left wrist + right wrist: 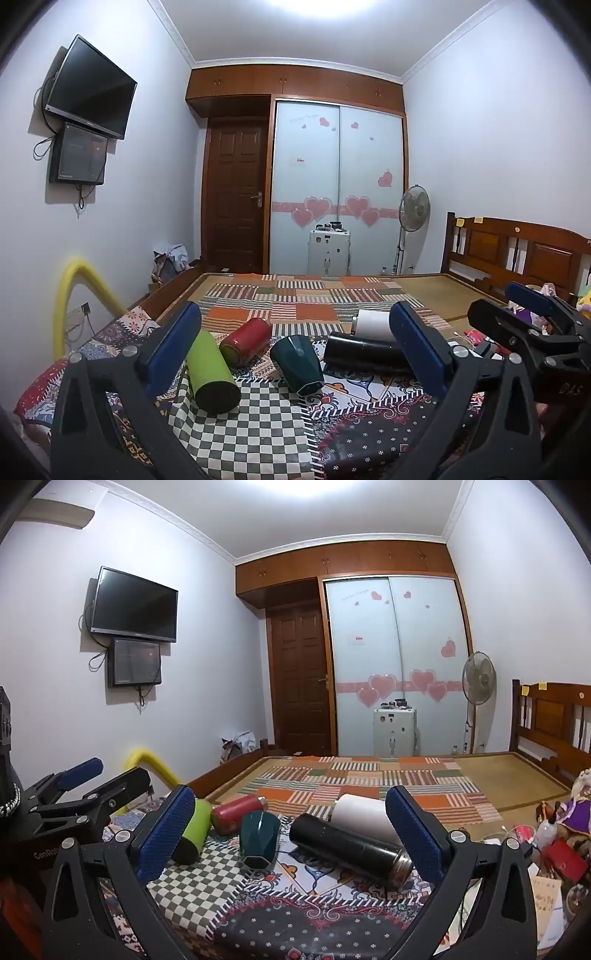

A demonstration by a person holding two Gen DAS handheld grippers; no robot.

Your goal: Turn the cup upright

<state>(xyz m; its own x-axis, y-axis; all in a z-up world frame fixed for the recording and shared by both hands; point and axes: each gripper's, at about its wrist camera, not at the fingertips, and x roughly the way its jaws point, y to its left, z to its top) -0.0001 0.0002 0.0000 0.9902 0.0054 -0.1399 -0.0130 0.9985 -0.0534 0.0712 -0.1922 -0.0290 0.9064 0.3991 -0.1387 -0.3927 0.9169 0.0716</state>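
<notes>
Several cups lie on their sides on a patterned cloth on the bed: a green cup point(212, 373) point(194, 830), a red one point(245, 341) point(236, 812), a dark teal faceted cup point(299, 363) point(258, 840), a black flask point(364, 354) point(351, 845) and a white cup point(373, 325) point(364, 814). My left gripper point(295, 354) is open and empty, hovering just short of the cups. My right gripper point(291, 834) is open and empty, likewise in front of them. Each gripper shows at the edge of the other's view.
The bed carries a striped patchwork mat point(314, 299) behind the cups. A wooden headboard point(517, 251) and clutter point(554, 849) lie to the right. A yellow foam tube point(74, 295) stands at the left. A fan point(478, 677) and wardrobe stand at the far wall.
</notes>
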